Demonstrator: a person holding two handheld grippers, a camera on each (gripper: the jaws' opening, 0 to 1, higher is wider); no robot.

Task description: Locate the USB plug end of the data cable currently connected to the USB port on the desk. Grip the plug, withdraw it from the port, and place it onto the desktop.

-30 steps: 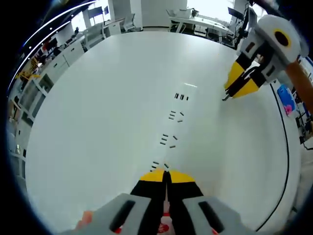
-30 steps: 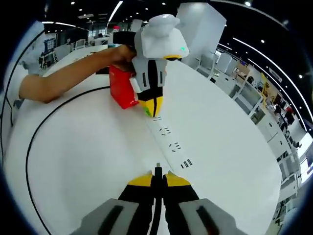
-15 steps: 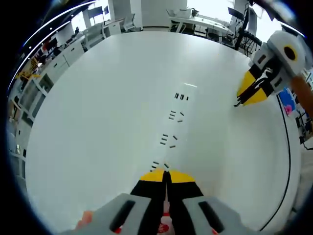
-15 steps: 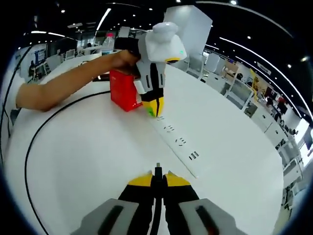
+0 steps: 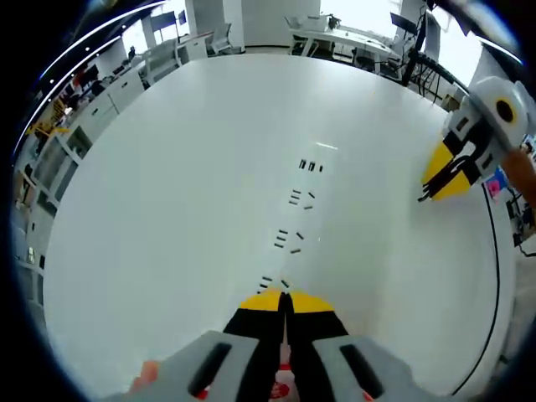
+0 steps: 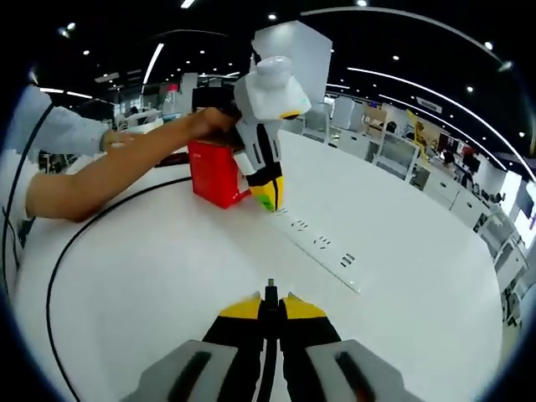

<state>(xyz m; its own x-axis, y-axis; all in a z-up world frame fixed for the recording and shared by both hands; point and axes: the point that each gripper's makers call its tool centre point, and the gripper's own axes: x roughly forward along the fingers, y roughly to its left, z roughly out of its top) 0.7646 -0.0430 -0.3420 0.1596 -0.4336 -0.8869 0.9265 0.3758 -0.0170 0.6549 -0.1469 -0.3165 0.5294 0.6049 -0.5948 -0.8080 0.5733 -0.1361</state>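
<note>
The right gripper [image 6: 270,303] is clenched on the USB plug [image 6: 270,289], whose metal tip pokes out between its yellow-tipped jaws while the black data cable [image 6: 50,276] trails back under the gripper and loops wide across the white counter [image 6: 402,251]. The plug is already out of the white power strip [image 6: 322,245] set along the counter's middle, and judging by the view it hangs above the surface, not yet set down. The left gripper [image 5: 283,303] is clenched too, on nothing that can be made out, its tips resting at the near end of the strip beside a red box [image 6: 216,172]; whether that box holds anything cannot be told. The likely trouble now is in the release: let go from too high, the stiff cable could spring the plug sideways or drag it toward the counter's edge, where the cable's loop already runs close. Lowering until the plug touches before opening should avoid that.
</note>
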